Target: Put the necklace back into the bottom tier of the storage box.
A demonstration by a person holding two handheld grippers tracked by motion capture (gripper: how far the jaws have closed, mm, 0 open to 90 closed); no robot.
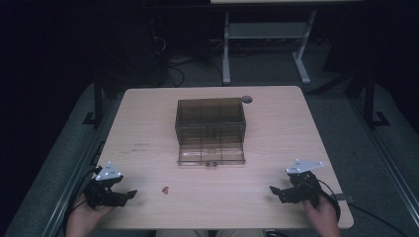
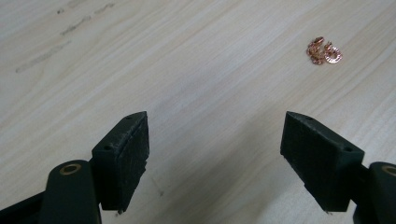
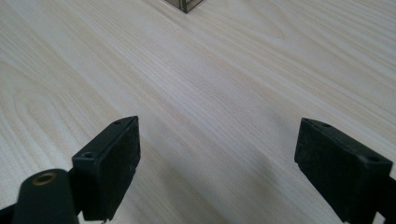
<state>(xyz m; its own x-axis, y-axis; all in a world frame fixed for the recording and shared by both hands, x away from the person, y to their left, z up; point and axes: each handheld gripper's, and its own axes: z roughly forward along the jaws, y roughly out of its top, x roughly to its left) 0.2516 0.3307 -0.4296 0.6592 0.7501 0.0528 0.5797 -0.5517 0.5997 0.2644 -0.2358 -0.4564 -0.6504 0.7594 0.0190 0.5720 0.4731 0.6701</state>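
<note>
Light wooden table (image 1: 276, 143) with rounded corners, dark floor beyond every edge. Centred toward the far edge, a smoky brown see-through plastic compartment box (image 1: 210, 121), lid folded flat toward the near side. Wide bare wood to the left and right of the box, and a broad open strip between the box's lid and the near table edge.

Near the box's front left, out on that open strip: a small cluster of copper-coloured ring-shaped metal pieces (image 1: 165, 189), lying flat on the wood, well apart from the box and touching nothing else. Seen close in the left gripper view as a few thin, shiny, toothed washers (image 2: 323, 50) heaped against each other, tiny against the grain.

Left hand-held gripper (image 1: 129, 194) low over the near left corner, left of the box and just left of the copper cluster, jaws spread wide with only bare wood between them; cluster ahead and off to one side of the jaws, not between them.

Right hand-held gripper (image 1: 273, 189) low over the near right part of the table, right of the box's lid, jaws likewise spread wide and holding nothing; a corner of the box (image 3: 185, 4) at the far top of the right gripper view, open wood all the way to it.
</note>
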